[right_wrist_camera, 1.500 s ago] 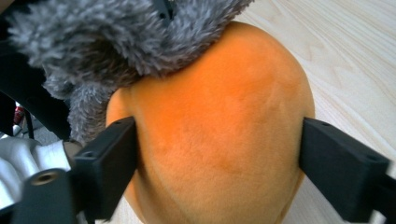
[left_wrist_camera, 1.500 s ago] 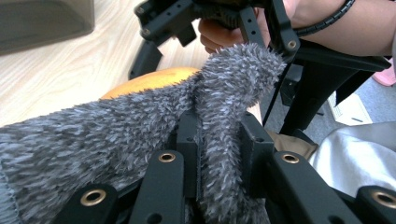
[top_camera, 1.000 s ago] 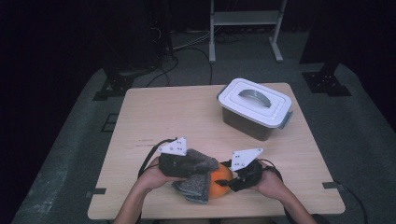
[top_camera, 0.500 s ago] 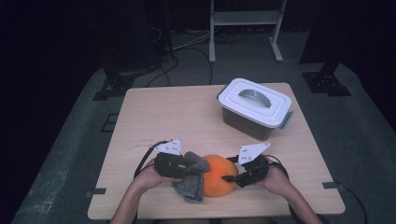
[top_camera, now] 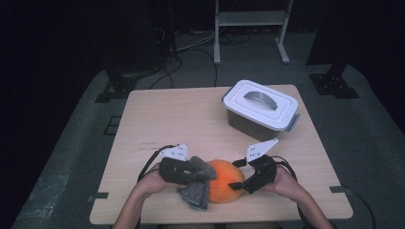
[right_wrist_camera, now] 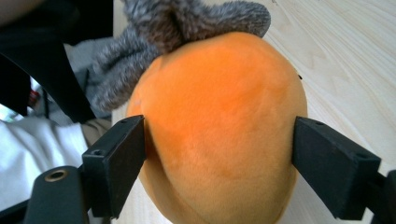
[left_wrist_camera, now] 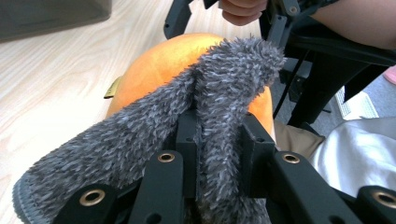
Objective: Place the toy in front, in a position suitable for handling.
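My left gripper (top_camera: 184, 171) was clamped on a fold of the grey cloth (top_camera: 197, 183); the left gripper view showed the pile pinched between the two jaws. My right gripper (top_camera: 244, 182) gripped the orange (top_camera: 223, 180), one jaw pressed into each side of the plush body, as the right gripper view showed. The orange sat on the desk (top_camera: 191, 119) near the front edge, roughly at its middle, with the cloth draped against its left side and touching it.

Change since the earlier frames: the orange was then largely covered by the cloth, with the two grippers close together. The grippers had since separated, and most of the orange's surface lay exposed. The cloth had shifted left with my left gripper.

Judgement: the cloth was being wiped across, or drawn off, the orange; which of the two could not be determined.

The lidded box (top_camera: 260, 109) at the far right corner had not moved.
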